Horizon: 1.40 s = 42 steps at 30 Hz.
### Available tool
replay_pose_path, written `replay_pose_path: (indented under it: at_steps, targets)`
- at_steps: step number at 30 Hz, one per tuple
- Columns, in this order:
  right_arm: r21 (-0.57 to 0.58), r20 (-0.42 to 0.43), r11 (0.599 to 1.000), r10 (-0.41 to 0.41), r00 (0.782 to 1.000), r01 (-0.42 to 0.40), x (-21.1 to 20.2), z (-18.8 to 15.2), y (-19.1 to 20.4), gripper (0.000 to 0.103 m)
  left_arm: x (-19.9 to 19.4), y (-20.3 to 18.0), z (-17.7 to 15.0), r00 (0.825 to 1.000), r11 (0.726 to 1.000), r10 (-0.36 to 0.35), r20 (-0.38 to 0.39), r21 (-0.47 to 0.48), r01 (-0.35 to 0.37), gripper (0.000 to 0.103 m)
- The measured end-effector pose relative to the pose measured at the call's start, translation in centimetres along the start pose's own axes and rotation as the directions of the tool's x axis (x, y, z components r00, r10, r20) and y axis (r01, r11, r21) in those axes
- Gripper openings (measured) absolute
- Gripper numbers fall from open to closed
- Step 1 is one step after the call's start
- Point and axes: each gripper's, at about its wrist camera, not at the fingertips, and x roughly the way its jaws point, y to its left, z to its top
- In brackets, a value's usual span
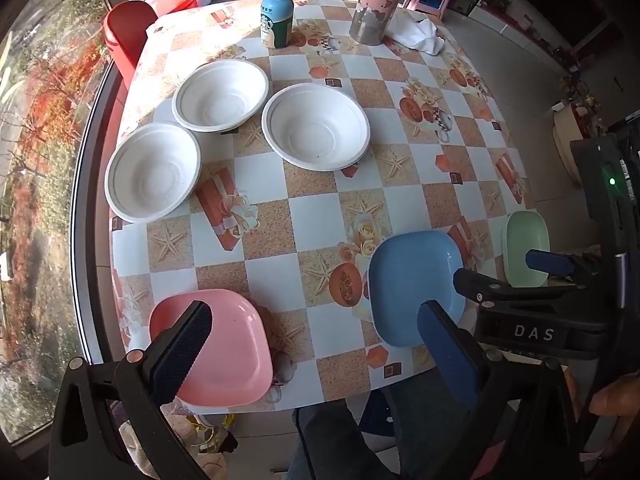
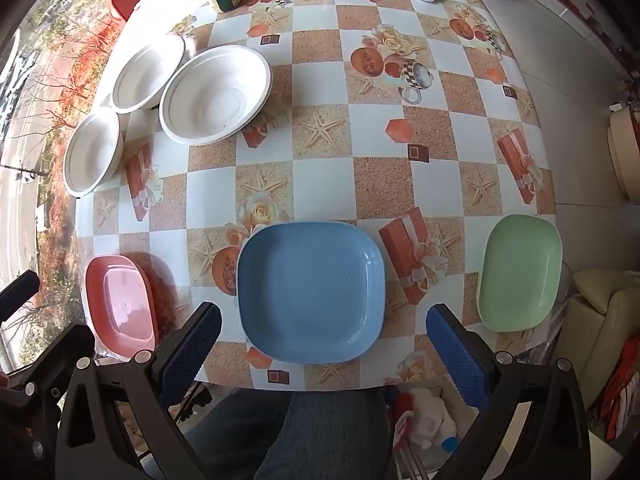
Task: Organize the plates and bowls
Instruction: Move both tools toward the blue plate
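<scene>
Along the near edge of the table (image 2: 384,188), which wears a checkered plastic cloth printed with starfish, roses and gift boxes, three square plastic plates lie in a row, well apart from one another: a pink square plate (image 1: 228,344) at the left, a blue square plate (image 2: 310,292) in the middle and a pale green square plate (image 2: 520,272) at the right corner. Farther back on the left side sit three round white paper bowls, all upright and empty: one white bowl (image 1: 152,172) nearest the window edge, a second white bowl (image 1: 220,94) behind it, and a third white bowl (image 1: 316,126) just to the right of those two, their rims near each other. At the far edge stand a blue-labelled drink bottle with a green cap (image 1: 277,16), a worn pink and grey metal tumbler (image 1: 374,6) and a crumpled white cloth (image 1: 420,34) beside the tumbler. The left hand-held gripper (image 1: 316,344) hovers over the near edge between the pink and blue plates, its blue-padded fingers spread wide and grasping nothing. The right hand-held gripper (image 2: 324,348) hangs above the near rim of the blue plate, likewise spread apart and empty, its pads to either side of that plate without touching it.
</scene>
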Motion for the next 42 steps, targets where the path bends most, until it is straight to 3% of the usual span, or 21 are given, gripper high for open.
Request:
replay_pose_path:
  at_steps: [19, 26, 42]
  targets:
    - [0.061, -0.02, 0.998, 0.011, 1.0, -0.009, 0.6, -0.2, -1.3, 0.103, 1.1, 0.0, -0.3, 1.0, 0.999, 0.009, 0.002, 0.033, -0.009, 0.103]
    - [0.121, 0.027, 0.992, 0.028, 0.999, -0.031, 0.5, -0.9, -2.5, 0.103, 0.8, -0.9, -0.4, 0.992, 0.992, 0.088, 0.085, 0.086, -0.095, 0.103]
    - [0.236, 0.012, 0.97, 0.056, 0.998, -0.057, 1.2, -4.1, -4.0, 0.103, 2.6, -1.1, -1.9, 0.996, 0.993, 0.045, -0.079, 0.115, -0.036, 0.103]
